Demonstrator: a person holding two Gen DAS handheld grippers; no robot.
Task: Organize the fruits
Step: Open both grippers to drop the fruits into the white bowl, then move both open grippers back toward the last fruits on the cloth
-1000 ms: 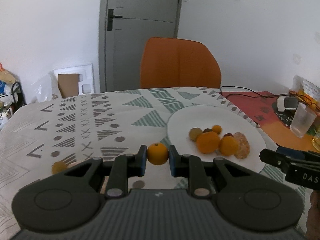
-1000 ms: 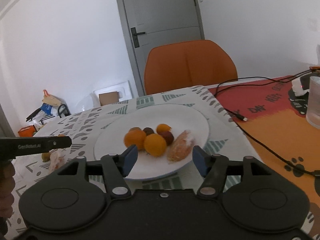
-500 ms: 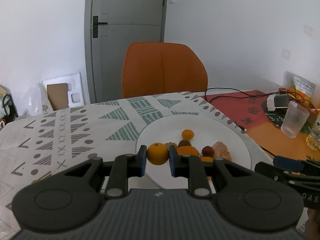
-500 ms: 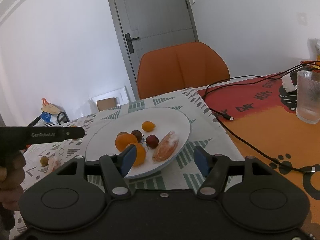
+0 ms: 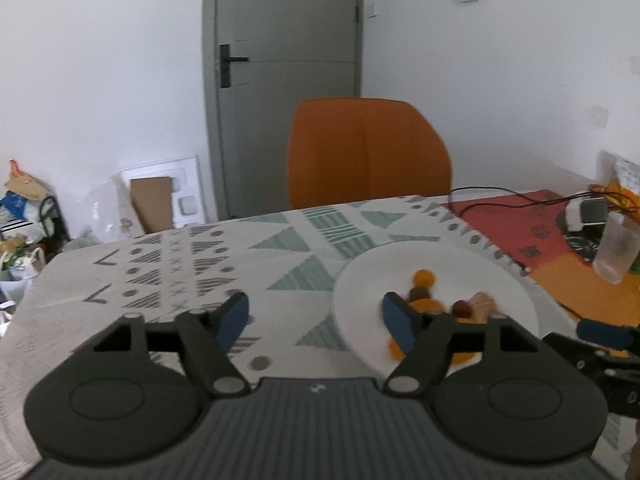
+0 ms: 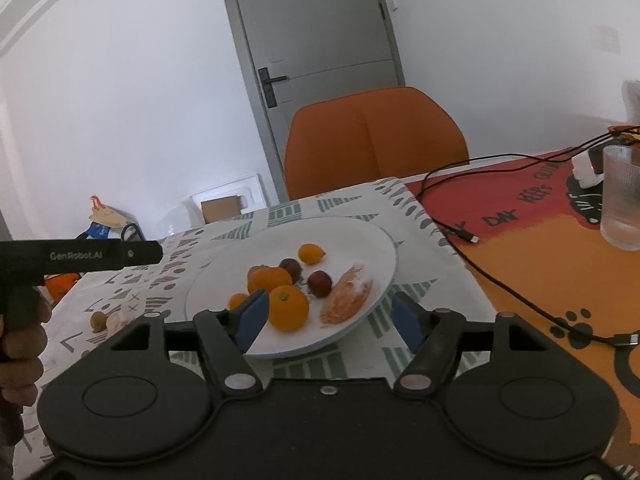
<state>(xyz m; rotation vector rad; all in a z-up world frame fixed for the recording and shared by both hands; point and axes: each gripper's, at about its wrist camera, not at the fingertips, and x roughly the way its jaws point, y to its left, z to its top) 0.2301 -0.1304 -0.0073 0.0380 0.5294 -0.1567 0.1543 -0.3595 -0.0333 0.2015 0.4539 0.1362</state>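
In the left wrist view the left gripper (image 5: 314,316) stands with its jaws wide apart and nothing between them, its right finger (image 5: 398,322) covering part of the blurred oranges (image 5: 430,306) heaped on the white plate (image 5: 508,280); the right edge cuts off the other tool. In the right wrist view the right gripper (image 6: 330,318) is likewise spread and empty, its left fingertip hiding part of a small orange fruit (image 6: 237,301) on the plate (image 6: 372,240). A peeled orange segment (image 6: 348,300) lies there, its long axis running from near-left to far-right, and beyond the plate's left rim two small fruits (image 6: 108,320) on the tablecloth (image 6: 344,200) are too small to identify.
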